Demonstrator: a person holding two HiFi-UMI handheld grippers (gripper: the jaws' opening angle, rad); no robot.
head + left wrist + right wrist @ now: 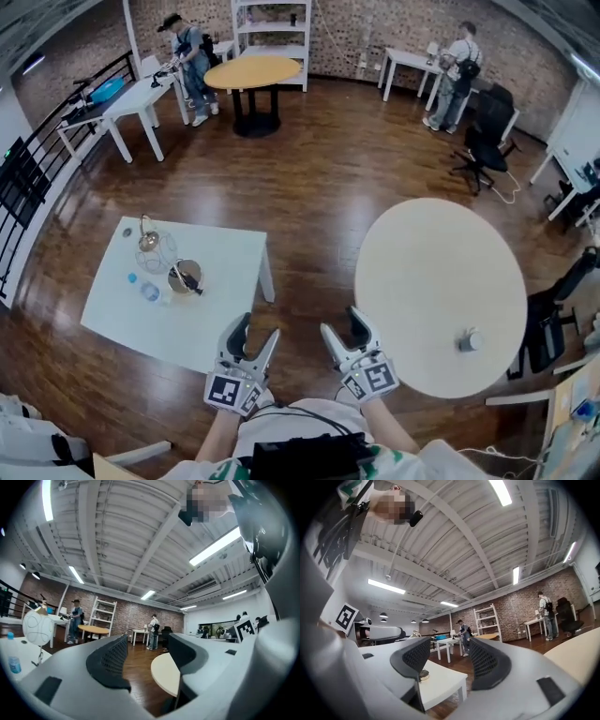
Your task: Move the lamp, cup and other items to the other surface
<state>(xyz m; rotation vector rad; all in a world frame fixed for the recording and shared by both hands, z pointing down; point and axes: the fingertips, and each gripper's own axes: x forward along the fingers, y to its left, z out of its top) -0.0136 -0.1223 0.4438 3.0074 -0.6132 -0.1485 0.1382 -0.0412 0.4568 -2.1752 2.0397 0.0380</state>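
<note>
Work is hardly getting started, we are judging: the wire lamp, the cup and a small bottle are sitting near the left edge of the white square table, while only one small white object is standing near the right edge of the round table. Our left gripper and right gripper are hovering over the floor between the tables, jaws released and gripping nothing.

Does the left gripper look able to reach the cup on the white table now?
Likely yes. The left gripper is open and empty by the near edge of the white table; only bare tabletop lies between it and the cup. The lamp stands beyond the cup.
</note>
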